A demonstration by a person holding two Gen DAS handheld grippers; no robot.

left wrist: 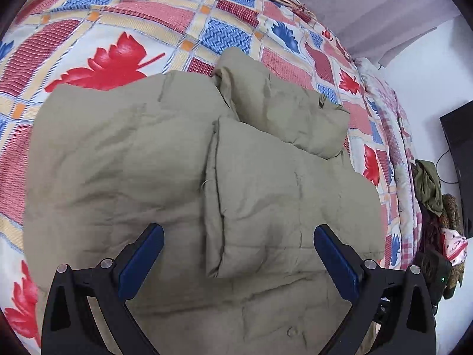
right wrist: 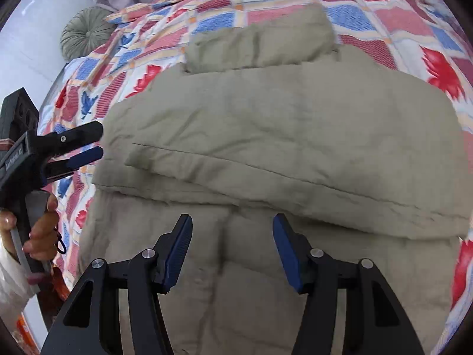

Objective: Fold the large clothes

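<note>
Lengthwise, khaki jacket (right wrist: 280, 124) lies collar-end away.

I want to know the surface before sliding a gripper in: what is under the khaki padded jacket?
The khaki padded jacket lies on a patchwork bedspread with red and blue leaves, which shows all around it. Whatever sits directly beneath the jacket or inside its folds is covered.

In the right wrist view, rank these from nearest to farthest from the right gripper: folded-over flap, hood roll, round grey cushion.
From the right gripper, open above the khaki jacket:
1. Folded-over flap, just ahead of the fingertips, running across the jacket.
2. Hood roll, farther up, at the jacket's far end.
3. Round grey cushion, farthest, upper left beyond the bedspread.
</note>
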